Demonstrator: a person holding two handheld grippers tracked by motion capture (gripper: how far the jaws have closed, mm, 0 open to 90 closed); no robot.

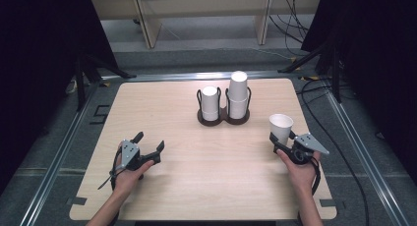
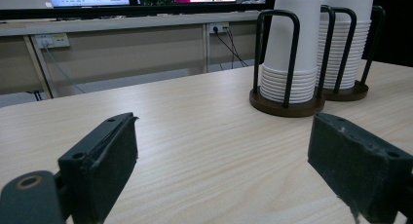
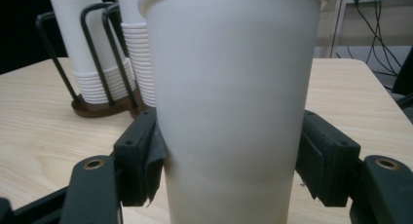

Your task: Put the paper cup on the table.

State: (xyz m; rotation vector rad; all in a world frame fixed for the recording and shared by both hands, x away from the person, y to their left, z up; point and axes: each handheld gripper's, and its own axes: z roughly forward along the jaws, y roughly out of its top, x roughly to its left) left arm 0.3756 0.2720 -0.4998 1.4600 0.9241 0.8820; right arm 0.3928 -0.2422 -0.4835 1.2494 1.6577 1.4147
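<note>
A white paper cup [image 1: 281, 124] [image 3: 229, 78] stands upright, mouth up, at the table's right side, and my right gripper [image 1: 282, 136] [image 3: 229, 136] is shut on its lower body, a pad pressing each side. At the left of the table [image 1: 196, 182] my left gripper [image 1: 150, 141] [image 2: 221, 131] is open just above the wood, with nothing between its jaws. Near the far edge a dark two-slot wire holder [image 1: 223, 119] [image 2: 287, 104] keeps a short stack of upside-down cups [image 1: 210, 102] [image 2: 290, 48] [image 3: 90, 48] and a taller stack [image 1: 238, 91] [image 2: 346, 39] [image 3: 136, 44].
The light wooden table has rounded corners and sits in a metal frame. Black curtains hang on both sides, with stand legs and cables on the floor beyond. A wooden bench [image 1: 201, 10] stands behind the table.
</note>
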